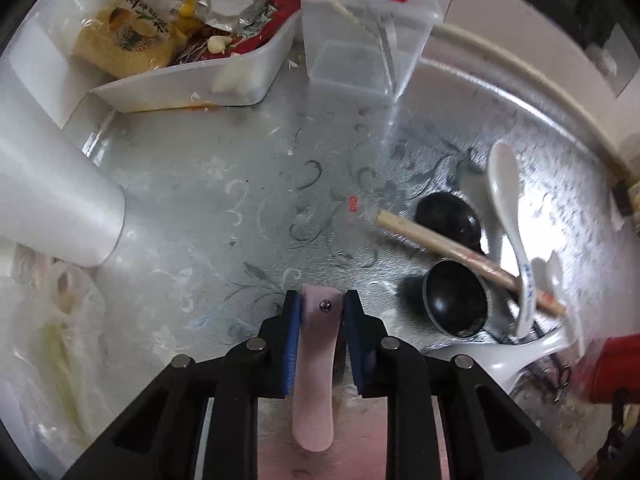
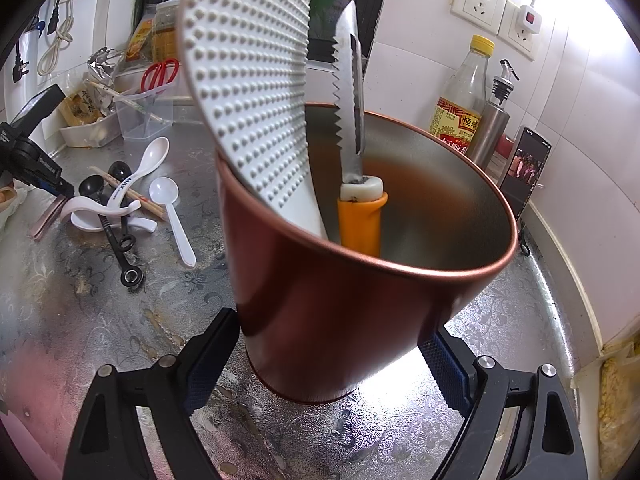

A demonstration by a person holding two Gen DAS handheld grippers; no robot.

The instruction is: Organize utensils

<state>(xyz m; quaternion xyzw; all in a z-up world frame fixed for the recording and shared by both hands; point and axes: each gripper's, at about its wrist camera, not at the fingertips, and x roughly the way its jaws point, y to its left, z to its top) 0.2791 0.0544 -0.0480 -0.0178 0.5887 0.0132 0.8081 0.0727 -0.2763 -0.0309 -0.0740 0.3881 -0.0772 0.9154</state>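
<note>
- The left gripper (image 1: 322, 300) is built of black plastic linkage arms, with triangular cut-outs seen in the outer arms.
- Round silver pins are set at the linkage joints.
- Blue pads (image 1: 291, 340) are fitted on the inner faces of its fingers.
- The right gripper (image 2: 334, 356) is made the same way: black arms, silver pins, textured dark blue pads (image 2: 444, 372).
- White lettering is printed on the left gripper's black body, as seen from the right wrist.

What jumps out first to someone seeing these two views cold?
The red metal cup fills the right wrist view, clamped by the right gripper, holding a dimpled white paddle and a saw-edged knife. In the left view, the left gripper pinches a pink handle; spoons lie piled to its right.
</note>
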